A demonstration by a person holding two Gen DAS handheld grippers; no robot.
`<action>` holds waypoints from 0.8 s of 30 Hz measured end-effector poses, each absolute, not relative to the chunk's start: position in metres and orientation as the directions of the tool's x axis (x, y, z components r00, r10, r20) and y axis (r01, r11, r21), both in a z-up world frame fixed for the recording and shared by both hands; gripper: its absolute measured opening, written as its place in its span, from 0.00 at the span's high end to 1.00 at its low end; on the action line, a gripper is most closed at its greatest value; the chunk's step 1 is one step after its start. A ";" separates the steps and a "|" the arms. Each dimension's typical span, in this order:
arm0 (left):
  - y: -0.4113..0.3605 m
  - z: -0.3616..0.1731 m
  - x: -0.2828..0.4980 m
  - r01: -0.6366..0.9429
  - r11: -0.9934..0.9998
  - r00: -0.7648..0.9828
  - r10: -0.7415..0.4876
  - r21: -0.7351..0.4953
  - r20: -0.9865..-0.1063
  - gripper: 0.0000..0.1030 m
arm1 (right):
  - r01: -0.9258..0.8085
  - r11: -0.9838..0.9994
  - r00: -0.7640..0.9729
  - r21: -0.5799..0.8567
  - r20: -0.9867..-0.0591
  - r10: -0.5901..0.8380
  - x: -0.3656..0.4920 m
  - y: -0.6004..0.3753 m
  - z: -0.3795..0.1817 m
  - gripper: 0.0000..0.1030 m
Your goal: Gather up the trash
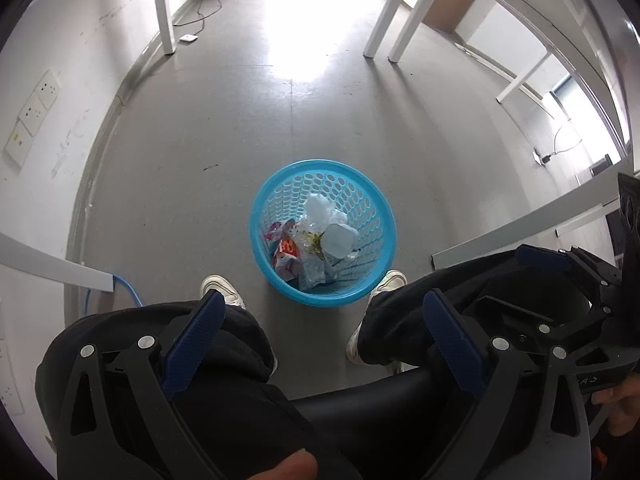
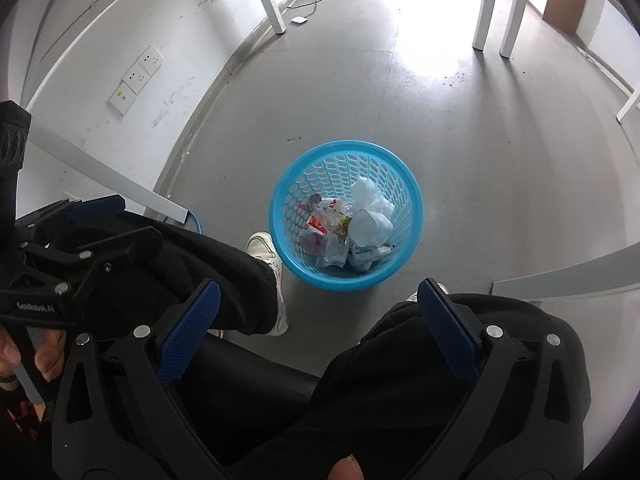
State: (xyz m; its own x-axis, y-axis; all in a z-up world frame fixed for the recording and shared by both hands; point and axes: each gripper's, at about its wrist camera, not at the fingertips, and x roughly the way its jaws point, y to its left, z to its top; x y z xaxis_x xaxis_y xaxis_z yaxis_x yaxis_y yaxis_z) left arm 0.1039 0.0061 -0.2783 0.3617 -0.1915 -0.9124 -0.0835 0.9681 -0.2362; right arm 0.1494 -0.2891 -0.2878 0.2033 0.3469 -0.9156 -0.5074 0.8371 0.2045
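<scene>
- Left wrist view: left gripper (image 1: 320,328) spread wide, nothing between the blue pads, held over the seated person's lap and pointing steeply down.
- Blue basket (image 1: 376,200) on the grey floor at 12 o'clock from this gripper, just past the knees, between the two white shoes (image 1: 222,286). Round, no long axis; mouth faces up.
- Trash (image 1: 316,240) already in it: clear plastic, a white cup, a red-orange wrapper. No loose litter on the floor that I can make out.
- Left of the basket: a white desk edge (image 1: 56,268) and a blue cable (image 1: 128,290) at about 9 o'clock, apart from the rim.
- Right wrist view: right gripper (image 2: 318,322) likewise spread and empty, basket at 12 to 1 o'clock.
- Neither hand looks clearly nearer; both sit level with each other, side by side.
- Right side: another white desk edge (image 2: 568,276) at 3 o'clock, near the person's right knee.
- Open room: bare floor beyond the basket toward the white table legs (image 2: 486,8); a straight reach forward and down looks unobstructed, the knees being the tight spots.
</scene>
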 end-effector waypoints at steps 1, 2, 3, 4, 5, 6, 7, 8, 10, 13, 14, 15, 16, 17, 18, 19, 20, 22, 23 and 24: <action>0.005 -0.279 0.104 -0.084 0.969 0.362 -0.188 -0.233 -0.913 0.06 | -0.505 0.838 0.202 0.208 -0.915 0.348 0.150 -0.289 -0.288 0.08; 0.006 -0.280 0.103 -0.084 0.970 0.363 -0.185 -0.230 -0.913 0.06 | -0.503 0.839 0.202 0.209 -0.915 0.349 0.150 -0.289 -0.288 0.08; 0.005 -0.279 0.103 -0.084 0.970 0.362 -0.183 -0.227 -0.914 0.06 | -0.501 0.839 0.199 0.212 -0.915 0.350 0.150 -0.289 -0.289 0.08; 0.006 -0.279 0.104 -0.083 0.972 0.362 -0.178 -0.222 -0.915 0.06 | -0.501 0.839 0.198 0.211 -0.916 0.348 0.151 -0.289 -0.289 0.08; 0.006 -0.279 0.104 -0.082 0.973 0.365 -0.171 -0.214 -0.915 0.06 | -0.501 0.840 0.198 0.208 -0.917 0.346 0.151 -0.289 -0.289 0.08; 0.006 -0.278 0.104 -0.083 0.974 0.366 -0.168 -0.212 -0.915 0.06 | -0.501 0.840 0.199 0.207 -0.918 0.344 0.151 -0.288 -0.289 0.08; 0.007 -0.278 0.104 -0.086 0.973 0.367 -0.169 -0.214 -0.915 0.06 | -0.501 0.840 0.198 0.208 -0.918 0.345 0.152 -0.288 -0.288 0.08; 0.008 -0.278 0.104 -0.089 0.971 0.366 -0.174 -0.221 -0.914 0.06 | -0.501 0.840 0.198 0.209 -0.917 0.346 0.152 -0.288 -0.288 0.08; 0.010 -0.278 0.106 -0.090 0.970 0.363 -0.180 -0.227 -0.914 0.06 | -0.501 0.840 0.198 0.208 -0.918 0.345 0.152 -0.288 -0.288 0.08; 0.011 -0.278 0.107 -0.089 0.970 0.360 -0.181 -0.227 -0.915 0.06 | -0.494 0.842 0.192 0.218 -0.917 0.349 0.154 -0.290 -0.288 0.08; 0.010 -0.279 0.107 -0.087 0.970 0.357 -0.182 -0.227 -0.916 0.06 | -0.491 0.842 0.188 0.224 -0.917 0.353 0.155 -0.290 -0.288 0.08; 0.010 -0.279 0.107 -0.086 0.970 0.354 -0.183 -0.226 -0.917 0.06 | -0.489 0.842 0.184 0.229 -0.916 0.356 0.156 -0.291 -0.289 0.08; 0.010 -0.279 0.108 -0.085 0.970 0.352 -0.183 -0.226 -0.918 0.06 | -0.487 0.842 0.183 0.231 -0.916 0.358 0.156 -0.291 -0.289 0.08; 0.009 -0.279 0.108 -0.085 0.971 0.350 -0.183 -0.225 -0.919 0.06 | -0.487 0.842 0.184 0.231 -0.916 0.358 0.157 -0.292 -0.290 0.08; 0.009 -0.280 0.108 -0.083 0.971 0.349 -0.183 -0.225 -0.919 0.06 | -0.488 0.842 0.184 0.230 -0.916 0.357 0.157 -0.292 -0.290 0.08; 0.008 -0.280 0.108 -0.082 0.971 0.347 -0.183 -0.225 -0.920 0.06 | -0.489 0.842 0.184 0.230 -0.916 0.357 0.157 -0.292 -0.290 0.08; 0.008 -0.280 0.108 -0.082 0.971 0.346 -0.183 -0.224 -0.920 0.06 | -0.488 0.842 0.183 0.230 -0.916 0.357 0.157 -0.292 -0.290 0.08; 0.008 -0.281 0.108 -0.079 0.972 0.341 -0.180 -0.219 -0.923 0.06 | -0.490 0.841 0.182 0.231 -0.916 0.358 0.158 -0.293 -0.290 0.08; 0.007 -0.282 0.108 -0.079 0.973 0.339 -0.179 -0.218 -0.924 0.06 | -0.491 0.840 0.182 0.232 -0.916 0.359 0.158 -0.293 -0.290 0.08; 0.007 -0.282 0.108 -0.079 0.973 0.337 -0.179 -0.217 -0.924 0.06 | -0.490 0.840 0.182 0.232 -0.916 0.358 0.158 -0.293 -0.290 0.08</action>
